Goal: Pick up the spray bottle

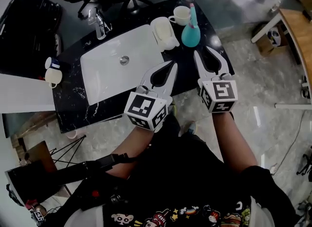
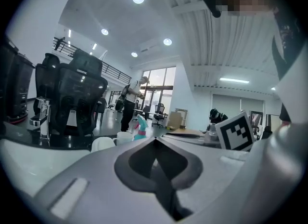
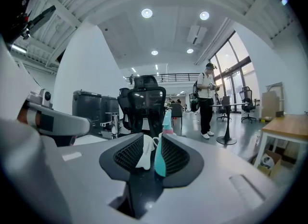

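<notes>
The spray bottle [image 1: 190, 31] has a teal body and a pink neck and stands upright at the far right of the black marble counter [image 1: 73, 105]. My right gripper [image 1: 203, 51] hovers just short of it, jaws a little apart and empty. In the right gripper view the bottle [image 3: 166, 120] shows through the gap of that gripper [image 3: 153, 141]. My left gripper [image 1: 170, 65] is shut on nothing over the counter's front edge, beside the sink. The left gripper view has the bottle [image 2: 140, 126] small beyond the closed tips of the gripper [image 2: 154, 140].
A white sink [image 1: 105, 77] with a faucet [image 1: 100, 24] fills the counter's middle. A white cup [image 1: 181, 14] and a white dish [image 1: 163, 33] stand close to the bottle's left. Another mug [image 1: 52, 74] sits far left. Office chairs stand behind; a person [image 3: 208, 100] stands in the distance.
</notes>
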{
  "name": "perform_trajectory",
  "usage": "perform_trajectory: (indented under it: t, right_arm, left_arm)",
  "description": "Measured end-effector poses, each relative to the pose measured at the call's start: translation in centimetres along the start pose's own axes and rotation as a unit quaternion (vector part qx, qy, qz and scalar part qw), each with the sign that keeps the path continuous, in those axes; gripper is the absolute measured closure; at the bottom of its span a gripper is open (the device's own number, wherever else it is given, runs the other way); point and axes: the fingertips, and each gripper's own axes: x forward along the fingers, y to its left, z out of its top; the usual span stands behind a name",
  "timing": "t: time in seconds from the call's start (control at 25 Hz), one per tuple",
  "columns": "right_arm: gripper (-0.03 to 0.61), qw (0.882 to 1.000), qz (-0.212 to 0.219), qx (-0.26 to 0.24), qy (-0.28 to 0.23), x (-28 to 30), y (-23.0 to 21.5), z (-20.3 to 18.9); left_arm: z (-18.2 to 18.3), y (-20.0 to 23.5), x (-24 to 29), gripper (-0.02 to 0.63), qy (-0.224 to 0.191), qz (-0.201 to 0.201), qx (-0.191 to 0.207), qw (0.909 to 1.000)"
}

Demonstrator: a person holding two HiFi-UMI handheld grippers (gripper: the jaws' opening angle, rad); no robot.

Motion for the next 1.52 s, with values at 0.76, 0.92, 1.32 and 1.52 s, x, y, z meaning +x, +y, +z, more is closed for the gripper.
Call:
perform_trajectory:
  t: [0.76,0.92,1.32,1.52]
  right_arm:
    - [0.325,0.996,-0.092,0.008,0.016,11.9,-3.8,-0.4]
    - [0.362,0.994,-0.103,0.001,0.023,12.6,-4.4,-0.3]
    - [0.41,0.995,-0.096,-0.007,0.027,12.0,-4.8,0.6]
    - [0.41,0.997,-0.083,-0.005,0.004,9.9,-4.5,2.8]
  left_arm:
    - [-2.8,7.9,8.3,0.614,0.062,-0.083,-0.048,0.9934]
    - [-2.3,8.4,9.0,0.614,0.051,-0.085,-0.048,0.9939]
    - [-0.3,9.0,9.2,0.614,0.022,-0.068,-0.038,0.9967]
    - [1.3,8.7,8.7,0.614,0.007,-0.049,-0.027,0.9984]
